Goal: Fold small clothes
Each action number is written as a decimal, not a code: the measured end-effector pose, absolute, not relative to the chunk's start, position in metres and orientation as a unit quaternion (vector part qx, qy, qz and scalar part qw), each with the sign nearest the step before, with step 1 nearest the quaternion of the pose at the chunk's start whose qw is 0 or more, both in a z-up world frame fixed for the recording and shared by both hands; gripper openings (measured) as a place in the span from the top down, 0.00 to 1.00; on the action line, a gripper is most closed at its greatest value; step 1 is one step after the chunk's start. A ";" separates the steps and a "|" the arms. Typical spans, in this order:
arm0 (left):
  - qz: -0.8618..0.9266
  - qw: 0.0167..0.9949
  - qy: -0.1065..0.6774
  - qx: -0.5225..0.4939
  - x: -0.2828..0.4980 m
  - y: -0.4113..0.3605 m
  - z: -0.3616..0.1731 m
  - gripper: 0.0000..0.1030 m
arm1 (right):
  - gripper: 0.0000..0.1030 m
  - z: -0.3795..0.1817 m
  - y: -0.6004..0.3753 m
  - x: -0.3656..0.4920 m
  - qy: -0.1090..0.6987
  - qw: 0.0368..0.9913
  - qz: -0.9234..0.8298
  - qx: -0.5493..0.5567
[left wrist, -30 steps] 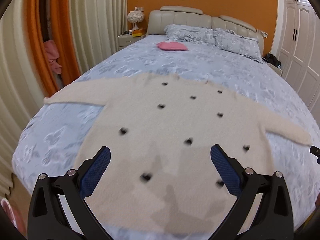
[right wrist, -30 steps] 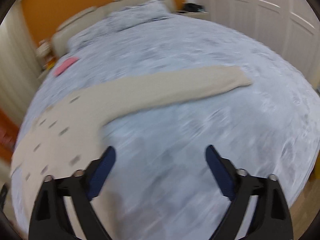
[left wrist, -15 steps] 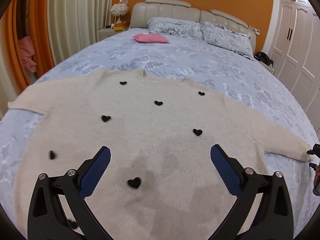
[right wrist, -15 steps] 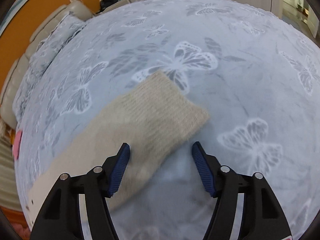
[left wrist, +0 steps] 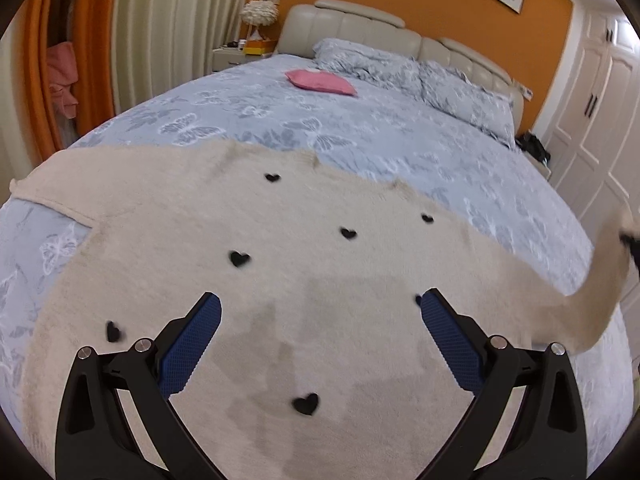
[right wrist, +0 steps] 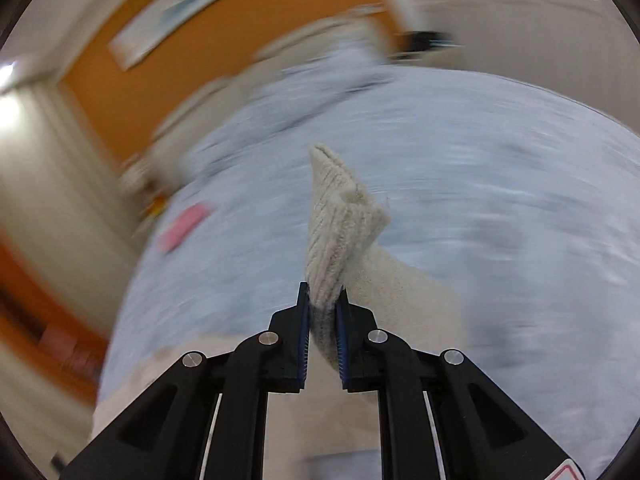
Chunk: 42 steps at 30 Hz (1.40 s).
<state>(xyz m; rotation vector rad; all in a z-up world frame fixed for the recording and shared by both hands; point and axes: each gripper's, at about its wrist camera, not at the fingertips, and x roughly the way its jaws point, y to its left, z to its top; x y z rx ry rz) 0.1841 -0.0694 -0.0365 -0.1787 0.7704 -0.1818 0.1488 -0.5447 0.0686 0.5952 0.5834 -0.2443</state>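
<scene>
A cream knit sweater (left wrist: 280, 288) with small black hearts lies spread flat on the bed. My left gripper (left wrist: 320, 304) is open and empty, hovering above the sweater's lower middle. My right gripper (right wrist: 322, 300) is shut on the cuff of the sweater's right sleeve (right wrist: 340, 220) and holds it lifted off the bed. In the left wrist view that sleeve (left wrist: 600, 280) rises at the far right edge. The left sleeve (left wrist: 60, 176) lies flat toward the left edge of the bed.
The bed (left wrist: 360, 120) has a grey-blue butterfly cover. A pink folded item (left wrist: 320, 81) lies near the pillows (left wrist: 420, 72). A nightstand (left wrist: 240, 54) and curtains (left wrist: 160, 32) are on the left, white wardrobes (left wrist: 592, 92) on the right.
My right gripper has closed on the right sleeve's cuff and lifted it off the bed. My left gripper has stayed open above the sweater, shifting slightly.
</scene>
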 end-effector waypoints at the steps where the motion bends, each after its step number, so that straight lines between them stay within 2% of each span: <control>1: -0.086 0.920 0.372 -0.091 0.185 -0.065 -0.035 0.05 | 0.89 0.078 -0.506 0.172 0.291 0.915 -0.075 0.270; 4: -0.069 0.920 0.366 -0.118 0.192 -0.041 -0.031 0.05 | 0.89 0.084 -0.413 0.224 0.318 0.922 0.012 0.223; 7: -0.047 0.915 0.371 -0.150 0.203 -0.016 -0.035 0.05 | 0.89 0.066 -0.320 0.272 0.352 0.917 0.072 0.175; 14: -0.008 0.892 0.387 -0.233 0.223 0.037 -0.052 0.05 | 0.86 -0.025 -0.200 0.326 0.456 0.878 0.120 0.085; 16: -0.011 0.884 0.393 -0.253 0.229 0.046 -0.056 0.05 | 0.86 -0.029 -0.201 0.318 0.460 0.876 0.122 0.080; 17: -0.013 0.882 0.396 -0.256 0.230 0.046 -0.058 0.05 | 0.82 -0.024 -0.209 0.305 0.452 0.879 0.122 0.085; 18: -0.017 0.879 0.400 -0.258 0.232 0.046 -0.059 0.05 | 0.69 -0.018 -0.219 0.296 0.440 0.885 0.115 0.094; 20: -0.018 0.874 0.406 -0.266 0.237 0.046 -0.065 0.05 | 0.52 -0.006 -0.250 0.261 0.405 0.905 0.069 0.108; 22: -0.027 0.866 0.414 -0.278 0.243 0.042 -0.071 0.05 | 0.51 0.000 -0.293 0.219 0.388 0.916 -0.010 0.101; 26: -0.072 0.838 0.446 -0.306 0.263 0.028 -0.093 0.05 | 0.50 -0.020 -0.366 0.141 0.409 0.896 -0.146 0.094; 32: -0.107 0.851 0.420 -0.296 0.290 0.010 -0.095 0.06 | 0.50 -0.070 -0.408 0.115 0.446 0.869 -0.151 0.150; 34: -0.117 0.853 0.422 -0.283 0.297 0.001 -0.101 0.15 | 0.50 -0.076 -0.409 0.128 0.447 0.870 -0.138 0.156; 36: -0.127 0.848 0.432 -0.278 0.303 -0.005 -0.110 0.47 | 0.50 -0.080 -0.408 0.141 0.441 0.875 -0.135 0.151; 37: -0.135 0.841 0.443 -0.281 0.306 -0.009 -0.118 0.55 | 0.51 -0.084 -0.407 0.145 0.445 0.873 -0.133 0.151; 38: -0.135 0.837 0.449 -0.283 0.308 -0.011 -0.125 0.71 | 0.58 -0.089 -0.408 0.150 0.448 0.870 -0.134 0.154; 39: -0.130 0.837 0.451 -0.282 0.308 -0.011 -0.130 0.82 | 0.74 -0.091 -0.406 0.154 0.445 0.871 -0.134 0.158; 40: -0.124 0.841 0.447 -0.277 0.307 -0.011 -0.131 0.84 | 0.87 -0.089 -0.410 0.154 0.438 0.872 -0.132 0.172; 42: -0.126 0.845 0.436 -0.282 0.305 -0.007 -0.126 0.88 | 0.90 -0.076 -0.417 0.151 0.412 0.879 -0.134 0.199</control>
